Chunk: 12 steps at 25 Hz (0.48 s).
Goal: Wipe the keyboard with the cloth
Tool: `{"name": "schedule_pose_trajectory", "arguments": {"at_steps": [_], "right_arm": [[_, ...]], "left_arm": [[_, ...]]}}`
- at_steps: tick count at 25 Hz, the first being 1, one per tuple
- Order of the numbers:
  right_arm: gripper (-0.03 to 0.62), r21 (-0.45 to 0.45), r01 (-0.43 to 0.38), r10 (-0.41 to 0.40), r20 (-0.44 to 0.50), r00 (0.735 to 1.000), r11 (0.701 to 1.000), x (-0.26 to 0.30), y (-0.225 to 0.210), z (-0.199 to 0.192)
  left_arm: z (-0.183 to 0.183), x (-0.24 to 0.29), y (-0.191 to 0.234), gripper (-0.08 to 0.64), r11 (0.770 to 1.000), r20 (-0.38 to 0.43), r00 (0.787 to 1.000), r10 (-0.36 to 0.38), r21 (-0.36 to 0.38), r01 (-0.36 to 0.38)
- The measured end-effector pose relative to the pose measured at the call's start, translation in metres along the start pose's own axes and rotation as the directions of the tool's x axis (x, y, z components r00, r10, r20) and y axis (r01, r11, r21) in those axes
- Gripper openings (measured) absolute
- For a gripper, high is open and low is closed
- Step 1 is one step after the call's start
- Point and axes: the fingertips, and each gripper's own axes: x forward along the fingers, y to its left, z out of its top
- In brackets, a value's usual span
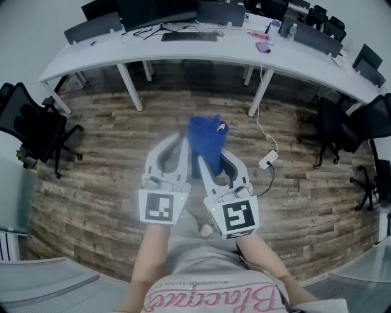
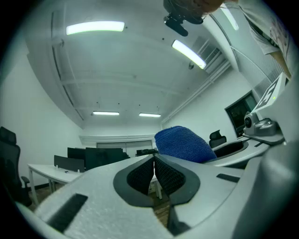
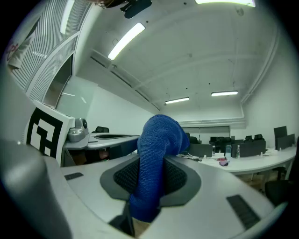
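Note:
A blue cloth [image 1: 206, 136] hangs between the jaws of my right gripper [image 1: 212, 156], which is shut on it; both are held at waist height above the wooden floor. In the right gripper view the cloth [image 3: 156, 144] bulges up out of the black pads [image 3: 180, 177] of the right gripper [image 3: 152, 176]. My left gripper [image 1: 182, 142] is just to its left. It is shut, pads [image 2: 140, 173] pressed together on nothing, and the cloth [image 2: 182, 144] shows beside the left gripper [image 2: 154, 159]. The black keyboard [image 1: 189, 36] lies far ahead on the long white desk [image 1: 244, 54].
Dark monitors [image 1: 156, 11] line the desk's far side, and a pink object [image 1: 263, 46] lies on it. Black office chairs stand at left [image 1: 33, 125] and right [image 1: 354, 128]. A white power strip [image 1: 267, 160] with its cable lies on the floor near the desk leg.

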Motion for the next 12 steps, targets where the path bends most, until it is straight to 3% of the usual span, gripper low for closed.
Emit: {"name": "schedule_pose_trajectory", "arguments": {"at_steps": [12], "right_arm": [[0.101,-0.001,-0.024,0.024,-0.019,1.000,1.000,0.004,-0.002,0.002]], "left_arm": [[0.009,0.003,-0.002,0.006,1.000,0.006,1.000,-0.005,0.011,0.005]]}}
